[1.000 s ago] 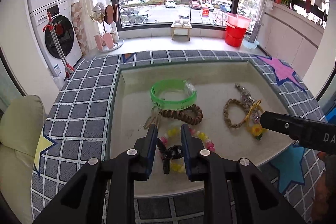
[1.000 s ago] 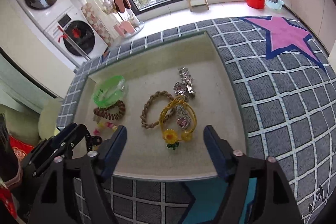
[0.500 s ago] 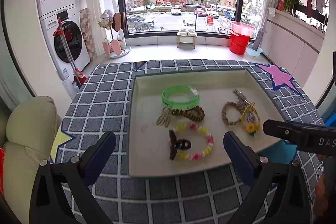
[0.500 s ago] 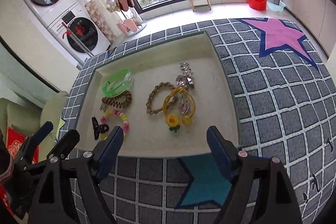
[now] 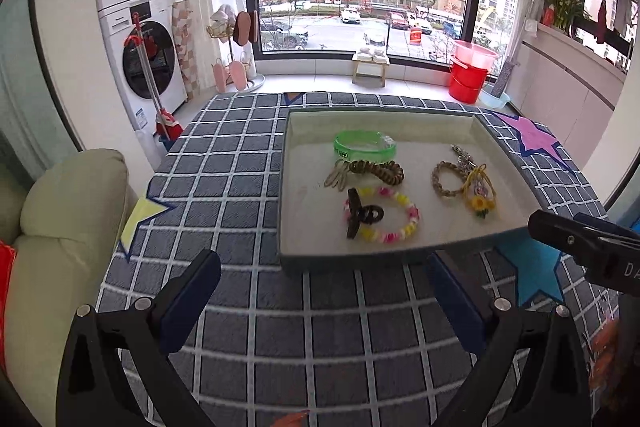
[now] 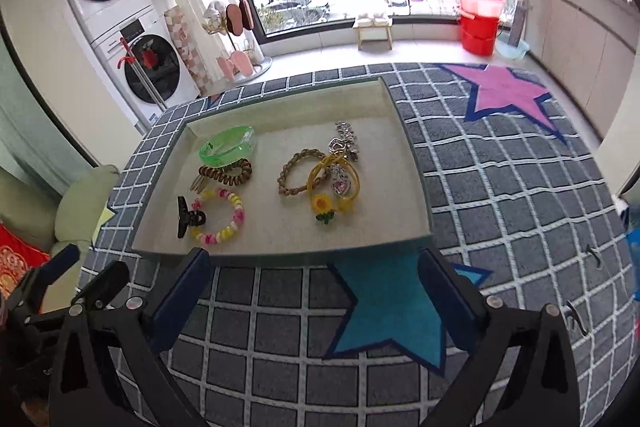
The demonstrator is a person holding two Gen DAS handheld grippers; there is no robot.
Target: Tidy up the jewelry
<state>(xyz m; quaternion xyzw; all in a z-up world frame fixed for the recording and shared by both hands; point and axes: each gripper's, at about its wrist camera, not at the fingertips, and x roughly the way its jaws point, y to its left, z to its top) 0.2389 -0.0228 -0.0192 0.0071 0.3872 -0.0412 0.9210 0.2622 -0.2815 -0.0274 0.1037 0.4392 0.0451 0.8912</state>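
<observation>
Left claw (image 5: 320,291) had let go of the black hair clip (image 5: 360,217), now lying at six o'clock in the tray (image 5: 400,254); both claws, right claw (image 6: 314,289) too, had spread wide, empty, pulled back; sorting looked finished

A tray (image 6: 412,167) sits on the worktop (image 6: 500,195), its near edge just beyond both grippers. In the tray's left half a bangle (image 6: 227,146) lies farthest, a coiled hair tie (image 6: 226,174) just near of it, touching, and a beaded bracelet (image 6: 220,215) nearest, with a claw clip (image 6: 187,217) lying over its left side. In the right half a braided bracelet (image 6: 298,173) lies left of and partly under a ring with a flower charm (image 6: 334,189); a chain of metal charms (image 6: 346,141) runs to the far side of these. The left gripper (image 5: 320,291) and right gripper (image 6: 314,285) hang over bare worktop, near of the tray.
</observation>
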